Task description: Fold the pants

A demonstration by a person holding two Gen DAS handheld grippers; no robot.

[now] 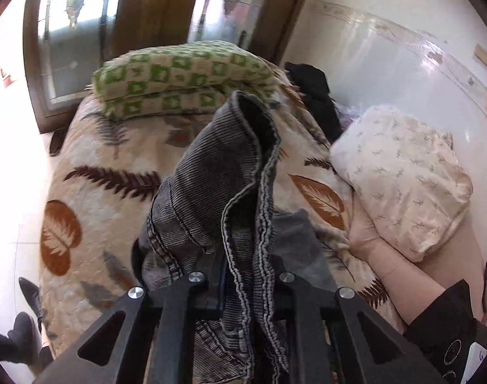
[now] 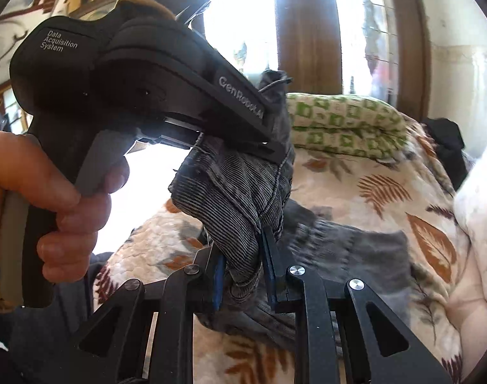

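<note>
The grey striped pants (image 1: pixel 211 192) hang bunched in the air above the bed. My left gripper (image 1: pixel 240 275) is shut on their hemmed edge, which drapes over and between its fingers. In the right wrist view my right gripper (image 2: pixel 243 275) is shut on another part of the pants (image 2: pixel 237 198). The left gripper's body (image 2: pixel 147 73), held by a hand, is just above and left of it, clamped on the same bundle. A lower part of the pants (image 2: pixel 355 249) rests on the quilt.
A leaf-print quilt (image 1: pixel 99 198) covers the bed. A green checked folded blanket (image 1: pixel 179 76) lies at the far end below a window. A pale pillow (image 1: pixel 403 179) and a black garment (image 1: pixel 317 102) lie on the right by the wall.
</note>
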